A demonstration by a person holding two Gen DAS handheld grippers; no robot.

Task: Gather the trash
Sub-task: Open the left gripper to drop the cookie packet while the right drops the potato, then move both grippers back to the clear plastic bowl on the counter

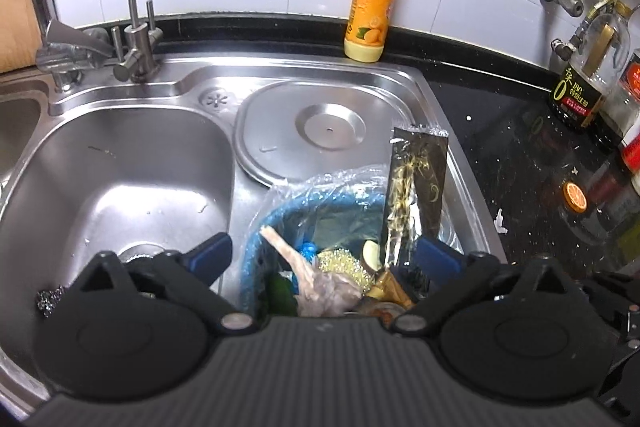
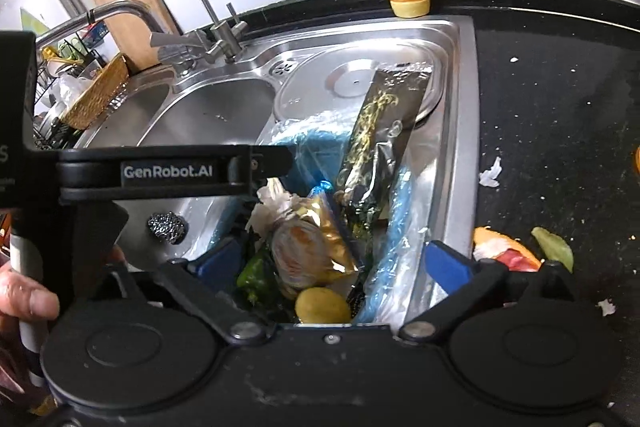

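Both grippers tilted down over bin, jaws wide apart, nothing held.
L view: my left gripper [image 1: 324, 253] above blue bin [image 1: 256, 247] of trash in sink [image 1: 120, 163]. R view: right gripper [image 2: 334, 263] over same bin [image 2: 400, 203]; peel [image 2: 504, 247] on counter [image 2: 560, 107].

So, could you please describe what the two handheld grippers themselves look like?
Both the left gripper and the right gripper are matte black, with a ribbed grey-black body, two round disc housings, silver pivot pins and blue finger pads. The left gripper's side carries white "GenRobot.AI" lettering.
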